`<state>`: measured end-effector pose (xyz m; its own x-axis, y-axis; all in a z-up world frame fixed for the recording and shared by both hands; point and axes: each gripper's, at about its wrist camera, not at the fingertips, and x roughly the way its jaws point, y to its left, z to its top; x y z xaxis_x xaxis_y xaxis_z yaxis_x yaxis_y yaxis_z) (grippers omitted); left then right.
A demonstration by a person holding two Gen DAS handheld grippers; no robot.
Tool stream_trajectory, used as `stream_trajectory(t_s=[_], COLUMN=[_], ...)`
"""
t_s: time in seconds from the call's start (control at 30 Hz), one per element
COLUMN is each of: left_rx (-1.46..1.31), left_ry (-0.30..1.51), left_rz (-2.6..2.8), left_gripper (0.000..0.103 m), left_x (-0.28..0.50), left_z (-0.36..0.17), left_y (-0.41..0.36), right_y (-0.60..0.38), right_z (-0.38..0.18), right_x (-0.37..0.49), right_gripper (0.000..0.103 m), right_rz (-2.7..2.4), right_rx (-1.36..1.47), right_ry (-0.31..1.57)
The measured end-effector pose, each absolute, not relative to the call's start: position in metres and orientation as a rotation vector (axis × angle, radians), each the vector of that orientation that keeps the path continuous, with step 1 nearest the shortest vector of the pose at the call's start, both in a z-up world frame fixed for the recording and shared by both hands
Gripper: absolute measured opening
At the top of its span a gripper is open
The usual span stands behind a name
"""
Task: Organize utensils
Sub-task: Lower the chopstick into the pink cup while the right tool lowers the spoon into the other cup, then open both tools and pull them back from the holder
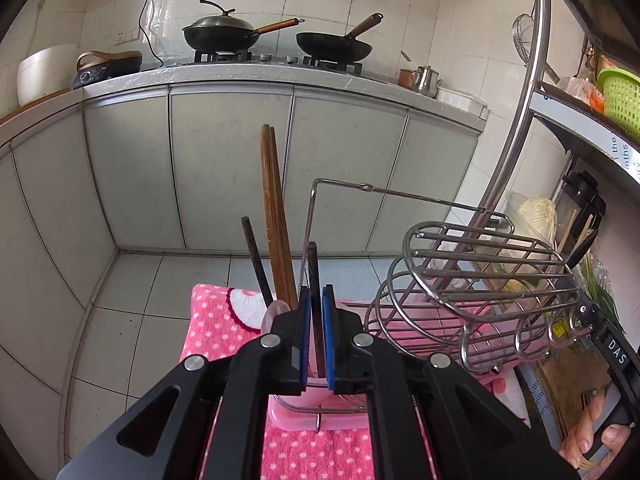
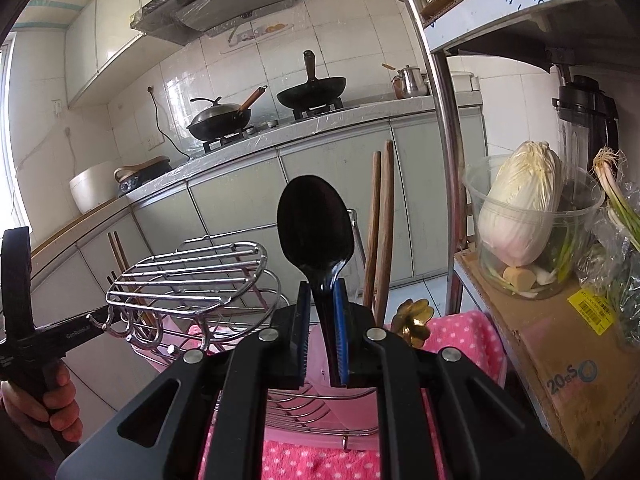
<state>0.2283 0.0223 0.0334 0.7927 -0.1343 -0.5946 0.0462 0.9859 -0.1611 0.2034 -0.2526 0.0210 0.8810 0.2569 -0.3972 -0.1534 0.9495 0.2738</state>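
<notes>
Left gripper (image 1: 316,334) is pinching a dark chopstick (image 1: 314,280) standing upright in the pink holder (image 1: 320,420), right beside two taller wooden chopsticks (image 1: 274,216). Right gripper (image 2: 320,332) is clamped on a black spoon (image 2: 316,220), bowl up, over the wire rack (image 2: 188,276) on the pink dotted towel (image 2: 460,336).

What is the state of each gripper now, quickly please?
Left gripper: closed on a dark chopstick.
Right gripper: closed on a black spoon by its handle.

Pink towel (image 1: 216,320) w/ white dots; black spoon (image 2: 316,220); blue-padded tongs (image 2: 320,334); brown chopsticks (image 1: 274,216).
</notes>
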Motion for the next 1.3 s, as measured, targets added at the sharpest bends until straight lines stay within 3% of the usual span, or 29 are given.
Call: stream_trajectory(t_s=[0.07, 0.17, 0.23, 0.3, 0.73, 1.07, 1.13, 1.3], left_rx=[-0.138, -0.134, -0.134, -0.138, -0.147, -0.160, -0.164, -0.158], left_ry=[0.659, 0.653, 0.642, 0.631, 0.527, 0.479, 0.479, 0.485], left_rz=[-0.100, -0.105, -0.100, -0.100, -0.116, -0.142, -0.147, -0.158], left_gripper=[0.008, 0.021, 0.026, 0.028, 0.050, 0.054, 0.056, 0.063], left_x=[0.229, 0.228, 0.226, 0.224, 0.194, 0.151, 0.142, 0.120], left_z=[0.031, 0.033, 0.036, 0.040, 0.074, 0.088, 0.087, 0.083], left_y=[0.022, 0.021, 0.022, 0.023, 0.028, 0.028, 0.028, 0.023], right_y=[-0.252, -0.253, -0.253, -0.255, -0.256, -0.241, -0.238, -0.229], right_z=[0.021, 0.022, 0.021, 0.022, 0.043, 0.052, 0.051, 0.050], right_x=[0.204, 0.205, 0.207, 0.207, 0.179, 0.137, 0.127, 0.105], right_gripper=[0.012, 0.014, 0.030, 0.034, 0.042, 0.044, 0.054, 0.063], right_rz=[0.216, 0.219, 0.231, 0.229, 0.230, 0.248, 0.251, 0.254], right_rx=[0.242, 0.246, 0.251, 0.256, 0.231, 0.205, 0.200, 0.181], right_ry=[0.450, 0.465, 0.483, 0.482, 0.434, 0.404, 0.399, 0.393])
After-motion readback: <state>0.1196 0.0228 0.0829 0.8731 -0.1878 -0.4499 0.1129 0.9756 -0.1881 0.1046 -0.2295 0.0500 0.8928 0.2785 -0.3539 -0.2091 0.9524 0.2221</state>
